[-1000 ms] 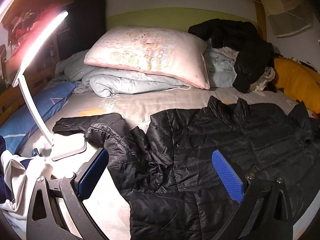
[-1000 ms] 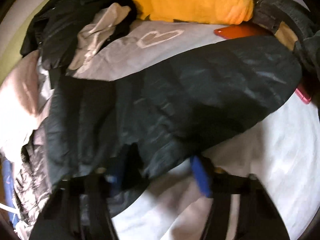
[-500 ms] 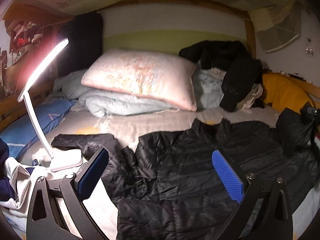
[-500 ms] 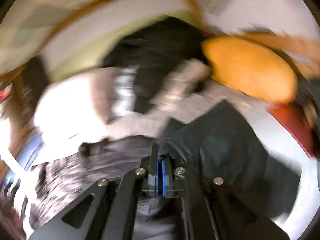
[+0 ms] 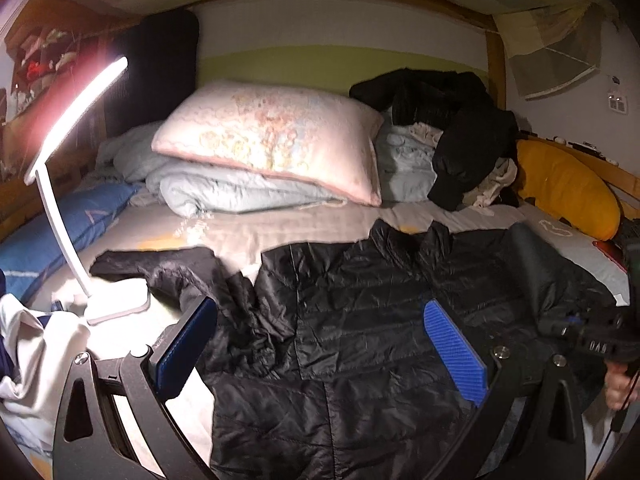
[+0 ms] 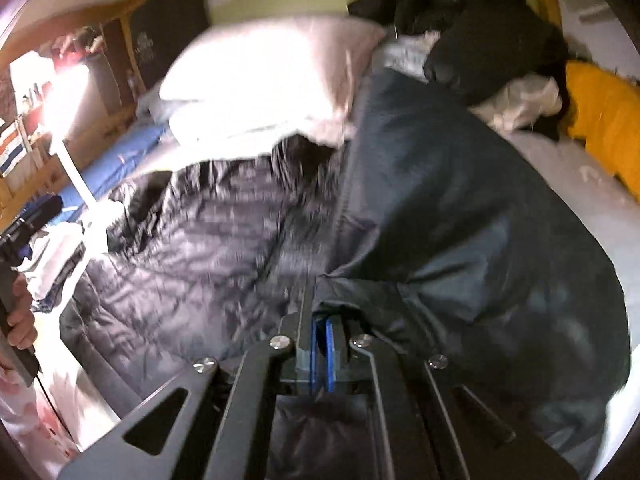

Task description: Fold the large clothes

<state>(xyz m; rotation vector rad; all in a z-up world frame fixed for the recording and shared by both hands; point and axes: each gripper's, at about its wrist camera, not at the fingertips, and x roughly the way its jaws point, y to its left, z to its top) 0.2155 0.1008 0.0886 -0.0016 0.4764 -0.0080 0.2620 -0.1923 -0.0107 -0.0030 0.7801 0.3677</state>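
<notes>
While right claw (image 6: pixel 320 354) pinches jacket (image 5: pixel 360 320) hem, bed (image 5: pixel 280 232) beyond bare

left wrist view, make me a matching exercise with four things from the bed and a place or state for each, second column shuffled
Things:
1. black quilted puffer jacket
2. pale pink printed pillow
3. white curved desk lamp
4. mustard yellow cushion

Places or states:
A. lit, standing at the left edge of the bed
B. against the rail on the right side
C. spread out flat on the sheet in front
D. resting on a folded pale blue duvet

Pairs: 1-C, 2-D, 3-A, 4-B
</notes>
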